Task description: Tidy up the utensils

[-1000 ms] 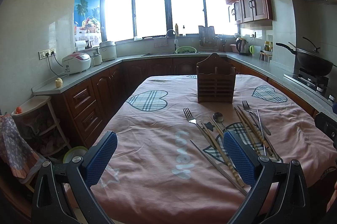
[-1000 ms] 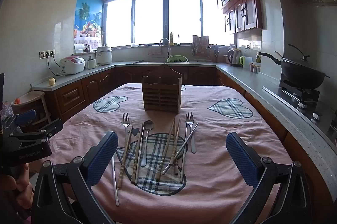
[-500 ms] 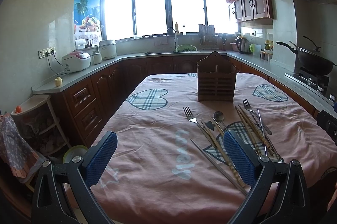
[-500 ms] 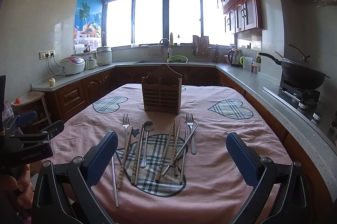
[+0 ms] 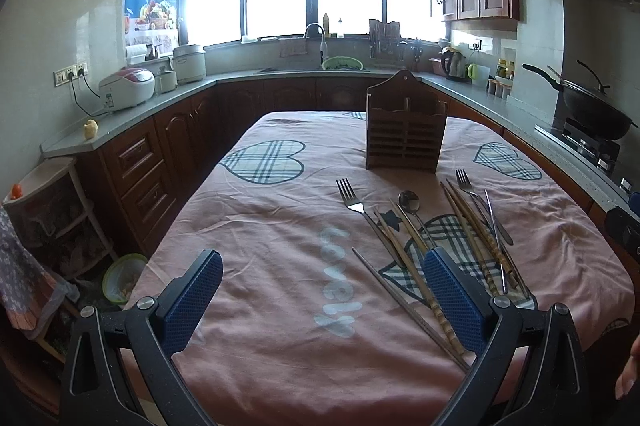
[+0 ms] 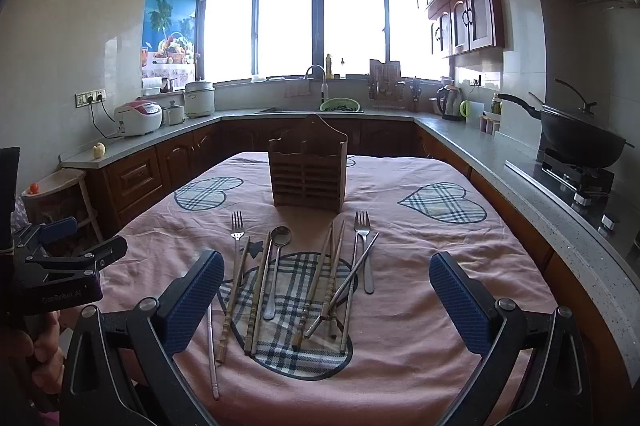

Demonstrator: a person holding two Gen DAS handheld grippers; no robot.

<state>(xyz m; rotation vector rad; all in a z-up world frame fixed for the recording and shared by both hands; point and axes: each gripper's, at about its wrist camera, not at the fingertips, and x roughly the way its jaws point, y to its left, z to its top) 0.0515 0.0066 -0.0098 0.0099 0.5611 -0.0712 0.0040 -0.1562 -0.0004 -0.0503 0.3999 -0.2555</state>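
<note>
Over the near edge of the cloth-covered counter [image 6: 460, 246], the right hand-held gripper [image 6: 326, 298] hovers level, its two blue, dimple-textured pads [image 6: 456, 302] spread wide apart and gripping nothing. The left hand-held gripper [image 5: 320, 300] is posed likewise, pads parted and empty, aimed across the pink cloth. In the right wrist view the left unit's black frame shows at 9 o'clock, with a person's hand [image 6: 28, 354] wrapped round its handle.

Directly ahead of the right gripper, at 12 o'clock, the utensils lie loose on a plaid heart print: turned wooden chopsticks [image 6: 230, 306] with ringed grips, a slim metal chopstick [image 6: 212, 350] at 7 o'clock of the group, a steel spoon [image 6: 278, 258] bowl-up, and two steel forks [image 6: 237, 230] [image 6: 364, 246], tines pointing away. Several chopsticks cross one another at the group's 3 o'clock side.

Beyond them, at 12 o'clock, a slatted wooden utensil holder [image 6: 307, 172] stands upright, apart from the cutlery. From the left wrist view the cutlery lies at 1 o'clock.
</note>
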